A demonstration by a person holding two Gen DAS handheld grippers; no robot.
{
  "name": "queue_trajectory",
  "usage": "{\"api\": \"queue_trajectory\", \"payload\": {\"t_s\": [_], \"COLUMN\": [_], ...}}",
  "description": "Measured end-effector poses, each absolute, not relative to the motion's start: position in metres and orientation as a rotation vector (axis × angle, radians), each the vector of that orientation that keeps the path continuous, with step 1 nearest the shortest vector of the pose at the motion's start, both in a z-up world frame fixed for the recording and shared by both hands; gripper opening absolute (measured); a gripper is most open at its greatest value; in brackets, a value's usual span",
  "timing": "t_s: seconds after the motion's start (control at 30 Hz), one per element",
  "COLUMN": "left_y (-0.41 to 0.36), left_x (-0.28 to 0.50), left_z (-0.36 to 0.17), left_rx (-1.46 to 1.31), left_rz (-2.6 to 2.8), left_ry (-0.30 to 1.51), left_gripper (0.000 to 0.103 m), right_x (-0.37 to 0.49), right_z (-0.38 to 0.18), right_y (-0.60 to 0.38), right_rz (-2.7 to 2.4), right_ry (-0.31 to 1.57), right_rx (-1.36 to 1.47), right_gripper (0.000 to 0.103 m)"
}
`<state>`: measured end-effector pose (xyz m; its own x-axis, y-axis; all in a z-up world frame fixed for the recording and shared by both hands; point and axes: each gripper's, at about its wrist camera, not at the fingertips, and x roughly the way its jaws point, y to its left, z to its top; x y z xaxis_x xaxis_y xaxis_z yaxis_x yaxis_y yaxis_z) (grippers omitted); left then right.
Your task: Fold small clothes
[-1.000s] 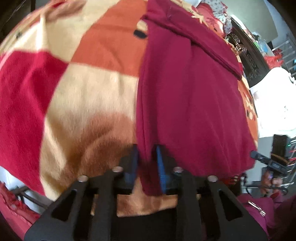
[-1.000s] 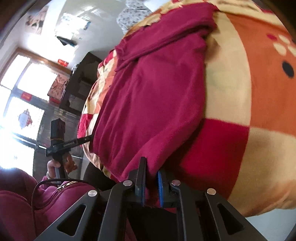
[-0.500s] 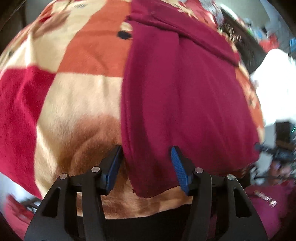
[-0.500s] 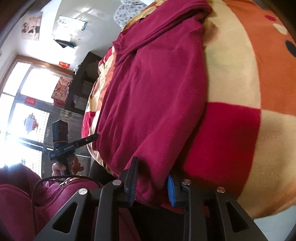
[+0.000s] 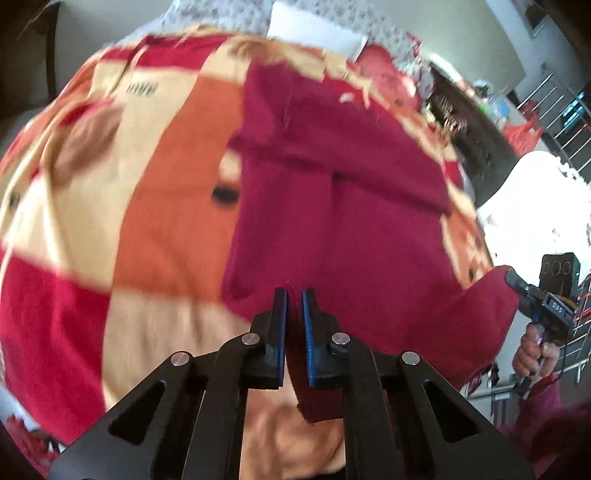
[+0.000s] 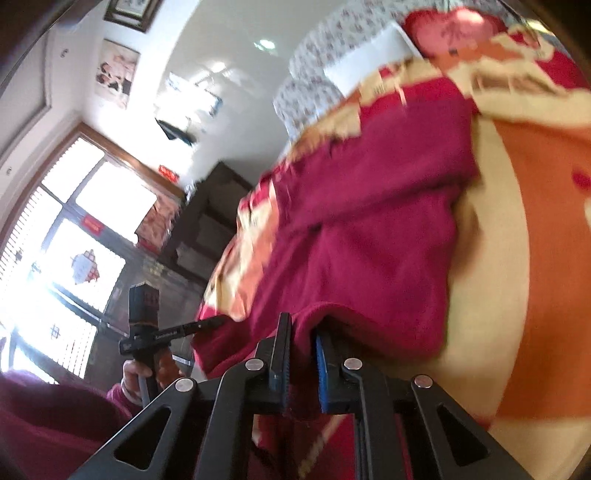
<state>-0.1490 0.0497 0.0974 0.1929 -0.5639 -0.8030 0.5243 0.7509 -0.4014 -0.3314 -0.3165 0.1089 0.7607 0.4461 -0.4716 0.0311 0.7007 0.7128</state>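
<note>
A dark red fleece garment (image 5: 343,229) lies on a checked orange, cream and red blanket (image 5: 166,229). My left gripper (image 5: 294,295) is shut on the garment's near hem and holds it raised off the blanket. My right gripper (image 6: 301,332) is shut on the other near corner of the same garment (image 6: 369,266), also lifted. The right gripper also shows at the right edge of the left wrist view (image 5: 517,284), pinching the corner. The left gripper also shows in the right wrist view (image 6: 218,323). The garment's far end (image 5: 295,122) rests folded on the blanket.
The blanket (image 6: 524,258) covers a bed. A floral pillow (image 6: 317,77) and a white sheet (image 5: 314,33) lie at its far end. A dark wooden cabinet (image 6: 207,229) stands beside the bed below a bright window (image 6: 74,240).
Both grippers opened half a second ago, then shut again on the garment's near hem. They have lifted it up and away from the blanket, and both views now look further along the bed.
</note>
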Motion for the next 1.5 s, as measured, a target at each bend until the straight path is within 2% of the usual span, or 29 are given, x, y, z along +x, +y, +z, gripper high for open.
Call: {"api": "queue_trajectory", "payload": {"t_s": [0.2, 0.37, 0.53, 0.7, 0.77, 0.83, 0.87, 0.93, 1.03, 1.07, 1.17, 1.27, 1.47, 1.5], "left_y": [-0.002, -0.044, -0.085, -0.098, -0.095, -0.088, -0.085, -0.081, -0.084, -0.09, -0.104, -0.119, -0.137, -0.14], "left_x": [-0.104, -0.046, 0.014, 0.063, 0.076, 0.087, 0.092, 0.091, 0.08, 0.075, 0.068, 0.067, 0.083, 0.085], "left_z": [0.127, 0.142, 0.137, 0.117, 0.117, 0.121, 0.122, 0.127, 0.133, 0.132, 0.124, 0.108, 0.085, 0.081], "left_rx": [-0.05, -0.075, -0.078, -0.113, -0.129, -0.155, -0.174, -0.181, -0.138, -0.108, -0.066, -0.014, 0.038, 0.039], "left_rz": [-0.829, -0.823, -0.746, -0.64, -0.603, -0.58, -0.581, -0.589, -0.612, -0.623, -0.661, -0.666, -0.656, -0.661], "left_ry": [1.007, 0.946, 0.923, 0.951, 0.926, 0.919, 0.928, 0.922, 0.89, 0.887, 0.908, 0.955, 0.999, 1.011], "left_gripper": [0.007, 0.007, 0.007, 0.007, 0.007, 0.007, 0.008, 0.014, 0.03, 0.038, 0.045, 0.046, 0.046, 0.046], "right_x": [-0.288, -0.241, -0.185, -0.138, -0.128, -0.123, -0.124, -0.132, -0.146, -0.147, -0.137, -0.127, -0.125, -0.123], "right_z": [0.144, 0.151, 0.135, 0.097, 0.091, 0.1, 0.105, 0.116, 0.133, 0.135, 0.129, 0.11, 0.095, 0.094], "right_y": [-0.354, -0.394, -0.433, -0.481, -0.49, -0.492, -0.493, -0.495, -0.495, -0.489, -0.472, -0.463, -0.465, -0.465], "right_rz": [0.163, 0.113, 0.018, -0.088, -0.099, -0.116, -0.138, -0.152, -0.139, -0.139, -0.196, -0.176, -0.166, -0.165], "right_ry": [0.554, 0.547, 0.583, 0.651, 0.669, 0.661, 0.654, 0.626, 0.568, 0.577, 0.664, 0.73, 0.732, 0.73], "right_rx": [0.701, 0.685, 0.719, 0.879, 0.892, 0.841, 0.82, 0.798, 0.775, 0.742, 0.621, 0.593, 0.621, 0.62], "right_gripper": [0.01, 0.01, 0.01, 0.01, 0.016, 0.049, 0.072, 0.073, 0.073, 0.073, 0.073, 0.073, 0.073, 0.07]}}
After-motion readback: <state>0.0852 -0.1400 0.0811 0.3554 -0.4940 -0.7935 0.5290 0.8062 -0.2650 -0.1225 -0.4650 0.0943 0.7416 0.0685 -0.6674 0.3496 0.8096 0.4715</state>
